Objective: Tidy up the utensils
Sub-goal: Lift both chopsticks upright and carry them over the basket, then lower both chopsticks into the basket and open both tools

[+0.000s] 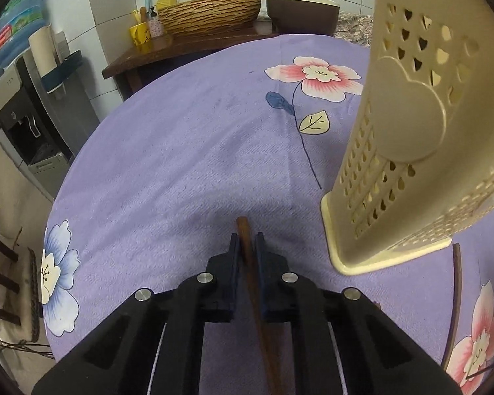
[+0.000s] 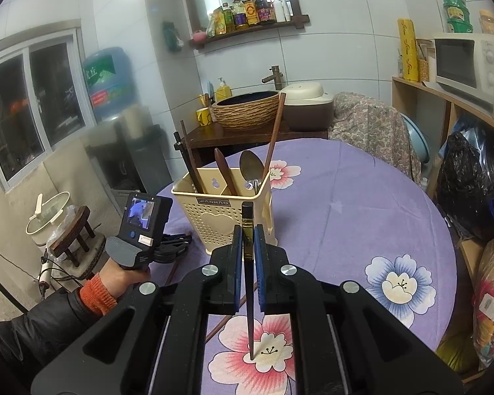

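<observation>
Chopstick (image 1: 245,247) sits pinched in the left claw (image 1: 246,243) low over the bench (image 1: 181,164); right claw (image 2: 247,240) grips another (image 2: 248,230) — lift clear, then lower tip-first into the holder (image 2: 224,214).

A purple flowered cloth (image 2: 362,197) covers the round table. Past its far edge, a dark counter (image 2: 247,133) carries a woven basin (image 2: 247,110), a yellow mug (image 2: 203,116) and a rice cooker (image 2: 308,107). A microwave (image 2: 461,62) sits on the right shelf; a water bottle (image 2: 107,82) stands left.
</observation>
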`<state>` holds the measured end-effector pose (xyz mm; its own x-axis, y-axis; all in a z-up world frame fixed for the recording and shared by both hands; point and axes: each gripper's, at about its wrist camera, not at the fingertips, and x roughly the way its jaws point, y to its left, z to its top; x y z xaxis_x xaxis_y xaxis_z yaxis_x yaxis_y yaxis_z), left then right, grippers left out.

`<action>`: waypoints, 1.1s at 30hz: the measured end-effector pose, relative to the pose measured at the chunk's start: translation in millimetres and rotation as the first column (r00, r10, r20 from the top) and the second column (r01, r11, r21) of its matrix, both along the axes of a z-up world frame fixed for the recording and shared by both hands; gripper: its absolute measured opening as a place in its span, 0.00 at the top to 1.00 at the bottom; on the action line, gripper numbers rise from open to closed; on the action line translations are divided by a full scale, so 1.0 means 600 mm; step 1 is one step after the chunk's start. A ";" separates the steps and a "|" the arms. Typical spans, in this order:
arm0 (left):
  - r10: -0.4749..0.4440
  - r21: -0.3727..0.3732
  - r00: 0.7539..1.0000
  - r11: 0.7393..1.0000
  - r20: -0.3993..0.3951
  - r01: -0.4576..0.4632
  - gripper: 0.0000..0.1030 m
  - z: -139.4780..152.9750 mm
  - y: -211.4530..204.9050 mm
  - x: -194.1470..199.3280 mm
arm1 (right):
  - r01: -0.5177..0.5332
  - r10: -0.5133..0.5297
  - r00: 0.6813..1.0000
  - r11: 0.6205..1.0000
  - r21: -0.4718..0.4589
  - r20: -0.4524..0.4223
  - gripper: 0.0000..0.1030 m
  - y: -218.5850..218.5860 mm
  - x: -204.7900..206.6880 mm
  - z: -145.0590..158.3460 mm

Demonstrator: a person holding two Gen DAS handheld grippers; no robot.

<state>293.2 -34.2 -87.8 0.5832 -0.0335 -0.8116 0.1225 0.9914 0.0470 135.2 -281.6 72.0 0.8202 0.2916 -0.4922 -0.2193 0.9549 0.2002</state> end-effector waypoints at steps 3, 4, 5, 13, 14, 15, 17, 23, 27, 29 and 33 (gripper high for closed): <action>-0.010 -0.047 1.000 0.999 0.006 0.010 0.92 0.006 0.004 -0.003 | 0.002 -0.002 1.000 1.000 0.001 0.000 0.92 -0.001 0.001 0.000; -0.011 -0.058 1.000 0.998 0.023 0.012 0.92 0.011 0.006 -0.008 | 0.004 -0.004 1.000 1.000 0.000 0.001 0.92 -0.002 0.001 0.000; -0.009 -0.076 0.999 0.997 0.050 0.013 0.92 0.024 0.010 -0.020 | 0.005 -0.005 1.000 1.000 0.002 0.001 0.92 -0.002 0.001 -0.001; -0.085 -0.259 0.954 0.952 0.286 0.162 0.92 0.178 0.042 -0.145 | 0.007 -0.007 1.000 1.000 0.008 0.002 0.92 -0.004 0.000 0.000; -0.088 -0.276 0.945 0.944 0.316 0.180 0.92 0.198 0.050 -0.165 | 0.007 -0.007 1.000 1.000 0.012 0.001 0.92 -0.004 -0.002 0.000; -0.089 -0.284 0.937 0.939 0.337 0.191 0.92 0.211 0.053 -0.176 | 0.006 -0.006 1.000 1.000 0.016 0.000 0.92 -0.005 -0.002 0.000; -0.094 -0.293 0.919 0.931 0.382 0.217 0.92 0.239 0.061 -0.201 | 0.006 -0.006 1.000 1.000 0.021 -0.002 0.92 -0.008 -0.003 0.001; -0.097 -0.298 0.902 0.924 0.422 0.239 0.92 0.256 0.075 -0.219 | 0.000 0.000 1.000 1.000 0.025 -0.006 0.92 -0.007 -0.002 0.001; -0.097 -0.311 0.901 0.918 0.423 0.245 0.92 0.256 0.083 -0.221 | -0.002 0.003 1.000 1.000 0.017 -0.003 0.92 -0.007 -0.003 0.004; -0.099 -0.328 0.902 0.910 0.419 0.252 0.92 0.260 0.089 -0.223 | -0.005 0.005 1.000 1.000 0.020 0.003 0.92 -0.009 -0.003 0.008; -0.106 -0.342 0.891 0.898 0.442 0.277 0.92 0.289 0.091 -0.220 | -0.024 0.023 0.999 0.999 0.033 0.025 0.92 -0.010 0.003 0.030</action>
<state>161.1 20.5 85.5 0.8029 -0.4385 -0.4039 0.3664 0.8974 -0.2459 136.7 -287.6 89.9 0.8249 0.3268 -0.4612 -0.2470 0.9423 0.2260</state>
